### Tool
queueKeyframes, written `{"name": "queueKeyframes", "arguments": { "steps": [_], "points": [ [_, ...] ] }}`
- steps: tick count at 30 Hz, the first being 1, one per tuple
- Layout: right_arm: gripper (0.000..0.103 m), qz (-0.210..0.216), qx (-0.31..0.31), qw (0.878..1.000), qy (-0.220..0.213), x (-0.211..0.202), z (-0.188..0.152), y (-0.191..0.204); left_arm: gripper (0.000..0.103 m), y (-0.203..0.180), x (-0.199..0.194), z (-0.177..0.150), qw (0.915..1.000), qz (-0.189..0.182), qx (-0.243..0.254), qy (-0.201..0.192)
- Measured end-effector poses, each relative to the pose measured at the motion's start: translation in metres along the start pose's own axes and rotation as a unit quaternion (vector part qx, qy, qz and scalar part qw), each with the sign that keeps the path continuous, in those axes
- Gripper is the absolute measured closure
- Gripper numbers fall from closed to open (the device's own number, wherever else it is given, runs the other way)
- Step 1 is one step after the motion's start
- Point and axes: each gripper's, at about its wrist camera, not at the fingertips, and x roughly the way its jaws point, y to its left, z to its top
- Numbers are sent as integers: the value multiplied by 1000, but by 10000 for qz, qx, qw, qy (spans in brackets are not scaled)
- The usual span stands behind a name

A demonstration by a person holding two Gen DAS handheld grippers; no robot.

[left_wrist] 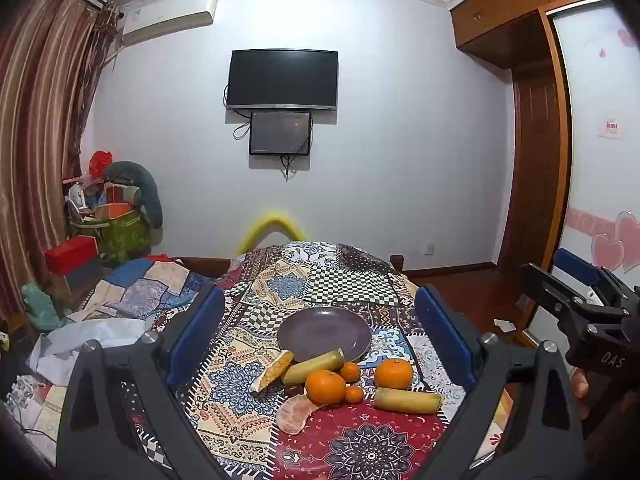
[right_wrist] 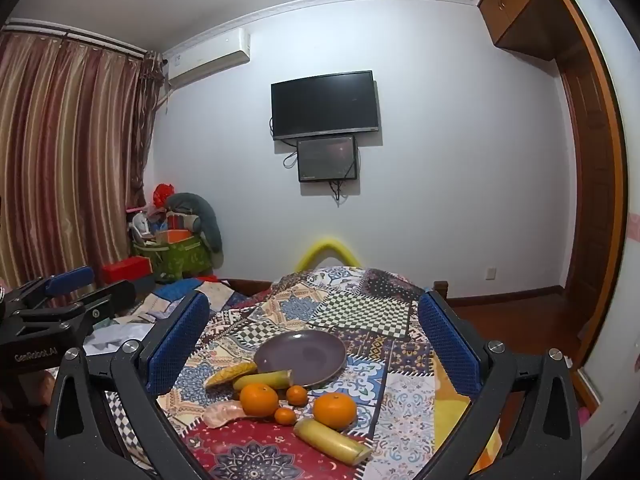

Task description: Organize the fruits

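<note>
Both claws, left gripper [left_wrist: 320, 336] and right gripper [right_wrist: 316, 344], hang spread wide and empty. Low in the frame's centre, oranges [left_wrist: 325, 386] and sugarcane pieces [left_wrist: 407, 400] lie beside the purple plate [left_wrist: 325, 334] on the patchwork cloth [left_wrist: 360, 444].

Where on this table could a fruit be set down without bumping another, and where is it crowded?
The purple plate is bare inside. The checked cloth beyond the plate lies free, as does the red patch nearest the cameras. It is crowded just in front of the plate, where oranges, banana pieces and a peeled segment cluster.
</note>
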Motion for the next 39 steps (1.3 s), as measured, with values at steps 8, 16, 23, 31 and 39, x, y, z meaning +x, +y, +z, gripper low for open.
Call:
{"name": "queueKeyframes", "arguments": {
  "steps": [8, 16, 23, 31, 39],
  "points": [
    [0, 1, 2, 10000, 11, -1, 0, 1, 6, -2, 0, -2, 10000, 23, 1, -10],
    [0, 6, 11, 10000, 13, -1, 0, 1, 6, 1, -3, 1, 10000, 8, -12, -58],
    [0, 5, 12, 10000, 24, 2, -2, 0, 6, 0, 0, 0, 10000, 4, -55, -15],
    [0, 15, 28, 10000, 17, -6, 5, 2, 6, 1, 1, 1, 10000, -18, -60, -13],
    [0, 21, 33, 10000, 29, -7, 6, 1, 6, 2, 2, 1, 10000, -21, -55, -8]
  ]
}}
